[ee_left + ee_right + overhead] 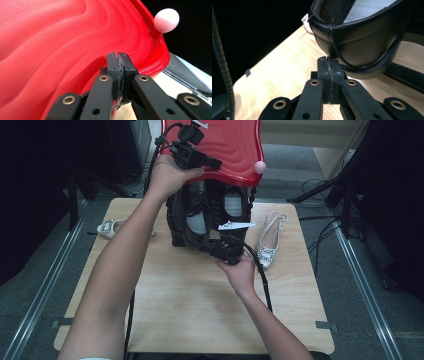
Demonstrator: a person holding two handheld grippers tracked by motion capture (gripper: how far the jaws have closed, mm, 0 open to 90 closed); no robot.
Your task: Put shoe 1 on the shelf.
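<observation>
- The right hand-held gripper [224, 249] sits at the near end of a black shoe [362, 47], jaws pressed together with nothing between them; in the right gripper view the shoe's heel lies just beyond and right of the tips.
- The left hand-held gripper [119, 58], jaws likewise closed, is up against the red lid [62, 50].
- The shoe's long axis runs away from the person, so the right hand is the nearer one.
- The shoe is glossy black leather with a stitched rim and pale insole, and sits in a dark box [176, 227] on the counter [190, 305].
</observation>
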